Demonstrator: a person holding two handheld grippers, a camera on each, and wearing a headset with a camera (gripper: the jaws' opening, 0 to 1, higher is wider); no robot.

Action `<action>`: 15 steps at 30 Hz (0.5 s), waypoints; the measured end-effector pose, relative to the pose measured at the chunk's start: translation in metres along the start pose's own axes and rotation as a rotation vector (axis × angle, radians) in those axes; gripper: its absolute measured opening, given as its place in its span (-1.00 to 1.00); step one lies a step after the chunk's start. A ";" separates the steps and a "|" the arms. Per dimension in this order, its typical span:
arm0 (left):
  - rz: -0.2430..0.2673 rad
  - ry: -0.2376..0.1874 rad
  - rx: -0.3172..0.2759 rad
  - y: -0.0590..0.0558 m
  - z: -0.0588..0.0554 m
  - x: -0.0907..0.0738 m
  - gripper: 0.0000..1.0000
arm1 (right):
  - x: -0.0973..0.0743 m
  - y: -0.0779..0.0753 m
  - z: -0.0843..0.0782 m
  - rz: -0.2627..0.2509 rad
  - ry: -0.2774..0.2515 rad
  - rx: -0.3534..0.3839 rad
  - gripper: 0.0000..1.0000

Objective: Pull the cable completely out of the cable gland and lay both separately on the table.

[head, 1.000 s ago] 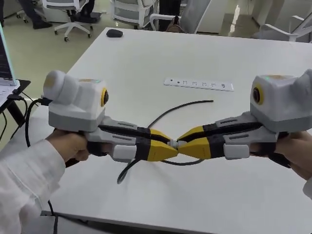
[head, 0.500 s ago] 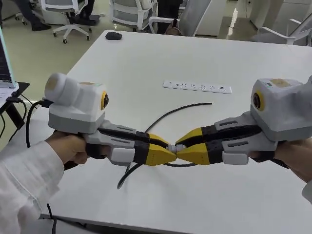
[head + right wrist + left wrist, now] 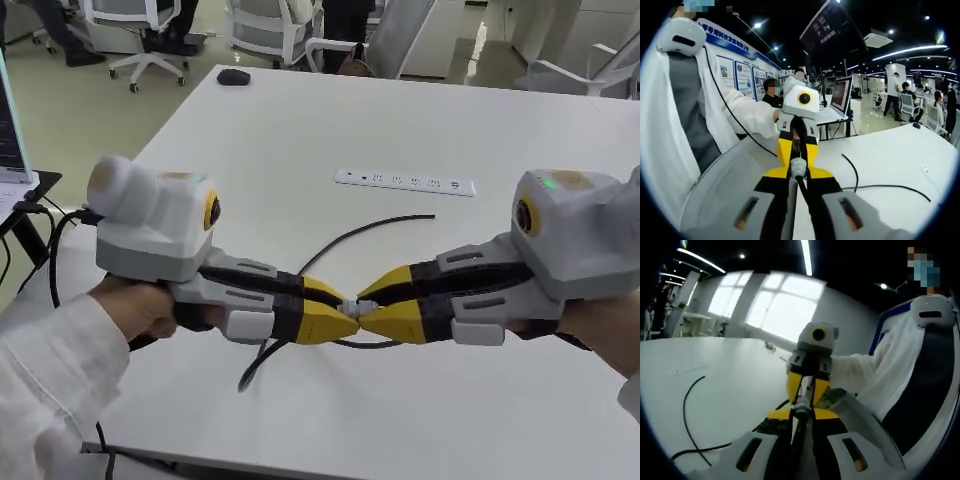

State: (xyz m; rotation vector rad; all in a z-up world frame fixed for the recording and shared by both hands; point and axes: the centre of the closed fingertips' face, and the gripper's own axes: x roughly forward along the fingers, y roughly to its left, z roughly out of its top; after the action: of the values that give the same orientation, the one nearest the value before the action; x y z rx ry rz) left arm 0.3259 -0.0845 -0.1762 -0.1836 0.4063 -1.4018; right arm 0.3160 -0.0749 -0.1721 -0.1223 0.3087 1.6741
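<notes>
White table (image 3: 300, 130). Left gripper (image 3: 345, 312) and right gripper (image 3: 368, 310) sit on the near side of the power strip (image 3: 405, 183), tip to tip. Both sets of jaws are clamped shut on the cable gland (image 3: 353, 306) from opposite sides. Black cable (image 3: 340, 238): slack loops on the table under the grippers, with one end near the strip. The gland is pinched between the yellow tips.

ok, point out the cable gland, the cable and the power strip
cable gland (image 3: 352, 308), head view, on its small grey body.
cable (image 3: 345, 235), head view, middle of its black arc.
power strip (image 3: 405, 182), head view, middle of its white top face.
</notes>
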 end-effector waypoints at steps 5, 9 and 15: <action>0.025 -0.053 0.164 -0.001 0.017 -0.005 -0.71 | -0.015 -0.014 0.025 0.004 -0.204 0.272 -0.46; 0.041 -0.047 0.311 -0.004 0.024 -0.005 -0.70 | -0.025 -0.019 0.034 0.040 -0.286 0.423 -0.39; 0.046 -0.049 0.385 -0.006 0.030 -0.002 -0.70 | -0.023 -0.014 0.029 0.070 -0.265 0.451 -0.34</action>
State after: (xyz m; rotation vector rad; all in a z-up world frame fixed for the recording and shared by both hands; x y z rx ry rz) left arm 0.3313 -0.0866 -0.1464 0.1051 0.0949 -1.3998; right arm 0.3354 -0.0875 -0.1401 0.4477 0.4839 1.6268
